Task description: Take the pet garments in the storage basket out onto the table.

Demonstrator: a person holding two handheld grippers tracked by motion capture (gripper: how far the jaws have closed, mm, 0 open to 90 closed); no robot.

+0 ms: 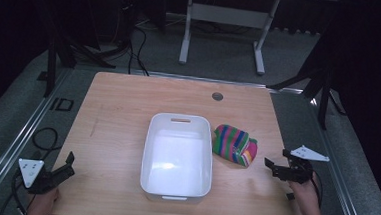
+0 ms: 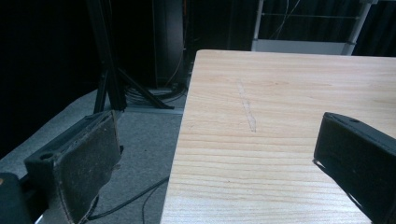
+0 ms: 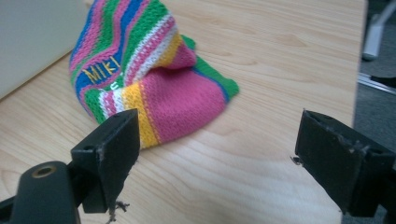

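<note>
Striped knitted hat (image 1: 235, 145) is lying untouched on the bench (image 1: 118, 108), just right of the empty white tub (image 1: 179, 121). Right hand-held gripper (image 3: 217, 154) is being aimed at it, jaws spread; left hand-held gripper (image 1: 59, 172) is being held open, far left.

My left gripper (image 1: 70, 164) — black jaws, worn pads, white three-cornered plate | my right gripper (image 1: 277, 161) — black, grey plate, black cable
</note>
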